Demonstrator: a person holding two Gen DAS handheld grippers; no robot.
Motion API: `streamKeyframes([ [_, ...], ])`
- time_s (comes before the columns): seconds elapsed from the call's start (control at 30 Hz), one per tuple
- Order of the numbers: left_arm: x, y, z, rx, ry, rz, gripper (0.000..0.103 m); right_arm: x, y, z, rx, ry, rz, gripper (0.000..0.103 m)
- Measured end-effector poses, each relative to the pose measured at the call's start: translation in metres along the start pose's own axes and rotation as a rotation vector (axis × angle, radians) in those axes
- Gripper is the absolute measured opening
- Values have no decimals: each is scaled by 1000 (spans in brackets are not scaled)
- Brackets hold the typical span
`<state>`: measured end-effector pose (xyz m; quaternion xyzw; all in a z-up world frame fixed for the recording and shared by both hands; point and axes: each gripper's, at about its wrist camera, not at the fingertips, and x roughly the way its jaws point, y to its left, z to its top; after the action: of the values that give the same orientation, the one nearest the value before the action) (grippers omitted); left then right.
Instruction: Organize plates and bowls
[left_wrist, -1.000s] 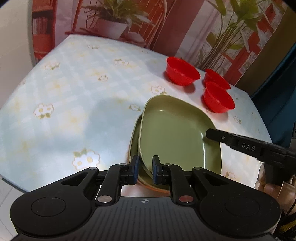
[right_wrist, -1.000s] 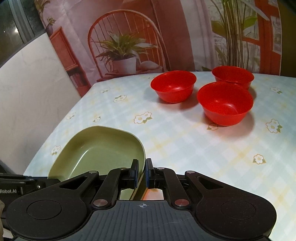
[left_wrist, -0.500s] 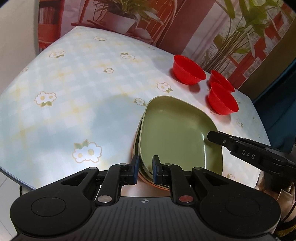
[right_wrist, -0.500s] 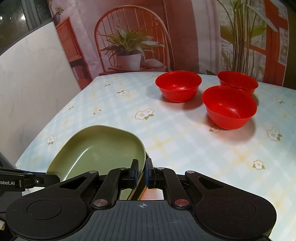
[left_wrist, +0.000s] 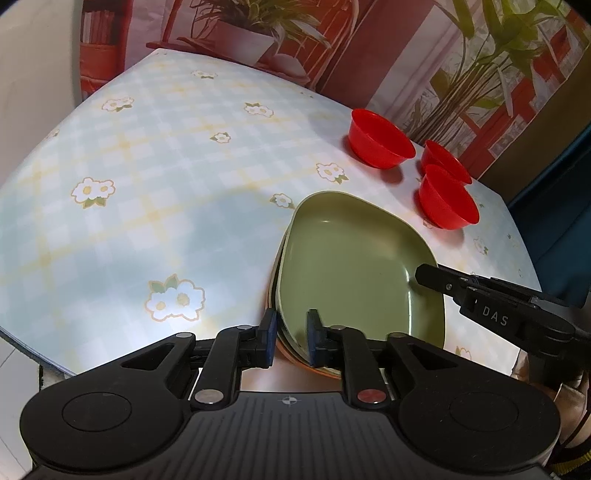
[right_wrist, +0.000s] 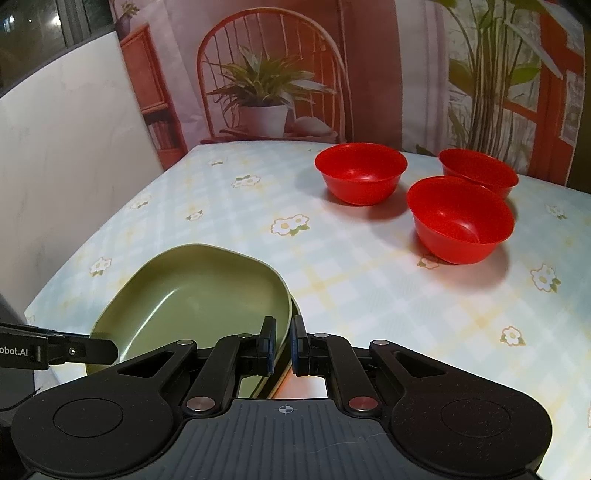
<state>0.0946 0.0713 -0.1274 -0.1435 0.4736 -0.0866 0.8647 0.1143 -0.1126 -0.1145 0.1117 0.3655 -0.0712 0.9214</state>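
A stack of plates, green on top (left_wrist: 351, 266) with an orange one at the bottom, is held tilted above the table's near edge. My left gripper (left_wrist: 291, 336) is shut on the stack's near rim. My right gripper (right_wrist: 283, 344) is shut on the opposite rim of the stack (right_wrist: 199, 291); it also shows in the left wrist view (left_wrist: 480, 295). Three red bowls stand empty and upright at the far right of the table: one alone (right_wrist: 360, 171), two close together (right_wrist: 460, 218) (right_wrist: 478, 171).
The table (left_wrist: 166, 192) has a pale blue checked cloth with flowers. A printed backdrop with a chair and plants hangs behind it. A white wall (right_wrist: 66, 177) is on the left. The table's near edge (left_wrist: 33, 354) is just under the left gripper.
Both grippers have carried the plate stack a little back and higher over the table's near edge; the bowls have not moved.
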Motion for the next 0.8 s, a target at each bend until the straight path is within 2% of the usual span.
streamKeyframes([
  [0.27,-4,-1,0,10,-23,-4,29,0,0,1,-5,-1,-7,8],
  [0.43,-5,2,-1,1,-18,-6,29,0,-1,0,-5,4,-16,9],
  [0.6,-4,2,0,-3,-16,-7,29,-3,-2,1,-4,2,-7,17],
  [0.8,-2,2,0,-2,-11,-11,29,-9,-5,-1,-9,5,-7,17],
])
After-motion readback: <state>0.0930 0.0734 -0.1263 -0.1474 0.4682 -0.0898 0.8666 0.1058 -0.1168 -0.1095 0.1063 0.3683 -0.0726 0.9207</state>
